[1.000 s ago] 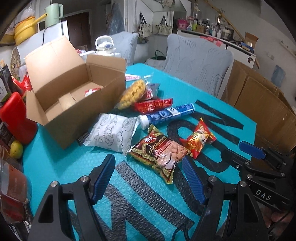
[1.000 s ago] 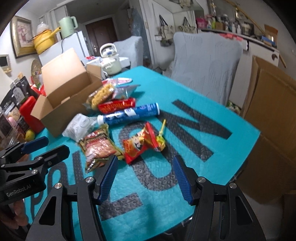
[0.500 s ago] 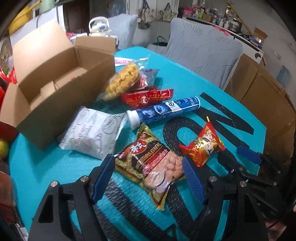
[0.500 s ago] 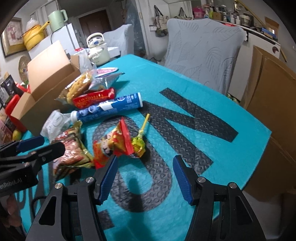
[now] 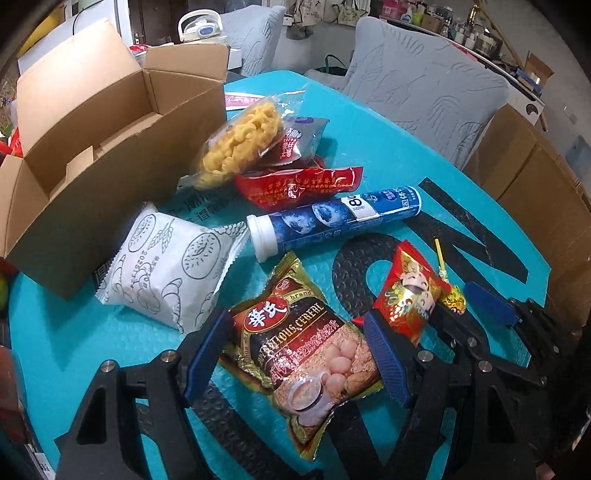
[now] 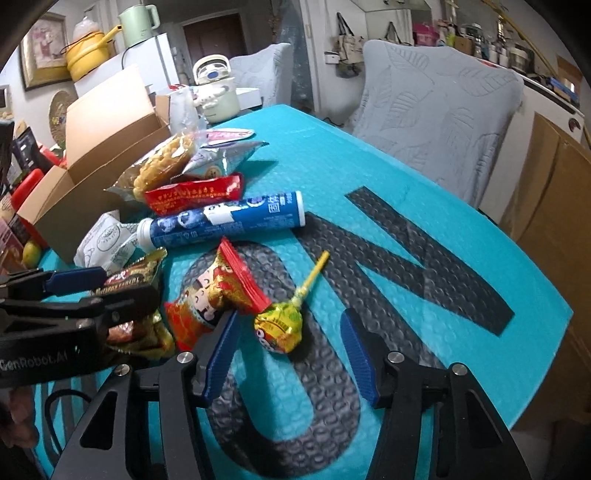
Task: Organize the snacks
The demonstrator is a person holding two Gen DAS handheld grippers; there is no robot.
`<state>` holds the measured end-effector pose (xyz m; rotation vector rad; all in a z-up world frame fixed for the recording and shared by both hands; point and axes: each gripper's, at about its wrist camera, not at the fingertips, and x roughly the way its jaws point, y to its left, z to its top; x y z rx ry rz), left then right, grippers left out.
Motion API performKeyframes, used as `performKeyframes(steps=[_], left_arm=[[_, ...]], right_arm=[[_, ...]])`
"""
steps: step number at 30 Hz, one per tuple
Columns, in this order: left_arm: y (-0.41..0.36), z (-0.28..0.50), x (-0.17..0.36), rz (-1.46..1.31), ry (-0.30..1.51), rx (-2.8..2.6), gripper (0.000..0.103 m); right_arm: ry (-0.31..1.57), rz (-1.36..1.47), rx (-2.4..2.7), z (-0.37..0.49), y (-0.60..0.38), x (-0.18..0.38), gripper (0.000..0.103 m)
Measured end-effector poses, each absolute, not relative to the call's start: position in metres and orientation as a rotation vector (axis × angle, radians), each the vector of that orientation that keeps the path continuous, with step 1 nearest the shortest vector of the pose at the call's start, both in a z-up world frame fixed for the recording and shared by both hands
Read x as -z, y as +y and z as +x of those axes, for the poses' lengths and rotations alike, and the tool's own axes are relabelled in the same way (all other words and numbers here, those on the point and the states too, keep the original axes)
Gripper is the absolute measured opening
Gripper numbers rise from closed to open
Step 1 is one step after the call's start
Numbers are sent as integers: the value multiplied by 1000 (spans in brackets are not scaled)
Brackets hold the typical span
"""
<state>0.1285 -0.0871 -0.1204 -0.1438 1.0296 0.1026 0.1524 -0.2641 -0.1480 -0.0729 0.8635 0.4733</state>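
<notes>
Reading labels first: the cereal packet (image 5: 301, 363) shows "brand" and "CEREAL" under a red oval with characters I cannot read; the blue tube (image 5: 332, 221) carries "80" on a white patch plus small unreadable print. In the right wrist view the left gripper's body reads "GenRobot.AI".

Left to right on the teal mat (image 5: 369, 122), left wrist view: open cardboard box (image 5: 110, 147), nothing visible inside but folded card flaps; white bread packet (image 5: 162, 266) just beside the box; bag of yellow puffs (image 5: 240, 144); red packet (image 5: 299, 184); blue tube lying flat, white cap leftward; cereal packet; small red candy bag (image 5: 410, 299); lollipop (image 5: 452, 295), mostly hidden here.

Only the left view looks into the box. Only the right wrist view shows the lollipop (image 6: 284, 321) whole, with its yellow stick, plus a green kettle (image 6: 138, 22), a yellow pot (image 6: 86, 55) and a white rice cooker (image 6: 216, 88) behind.

Left gripper (image 5: 297, 354): jaws apart, straddling the cereal packet, pads not pressing. Right gripper (image 6: 291, 365): jaws have just been closing, still apart, lollipop head between the fingertips, not gripped.
</notes>
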Motion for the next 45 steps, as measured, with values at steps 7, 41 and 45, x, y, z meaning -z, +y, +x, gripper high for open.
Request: performKeyframes(steps=[7, 41, 45], left_arm=[[-76, 118, 127, -164, 1046, -97, 75], [-70, 43, 143, -92, 1056, -15, 59], [-80, 50, 150, -35, 1057, -21, 66]], right_arm=[[869, -76, -463, 149, -265, 148, 25], [924, -79, -567, 54, -259, 143, 25], [915, -112, -554, 51, -253, 145, 26]])
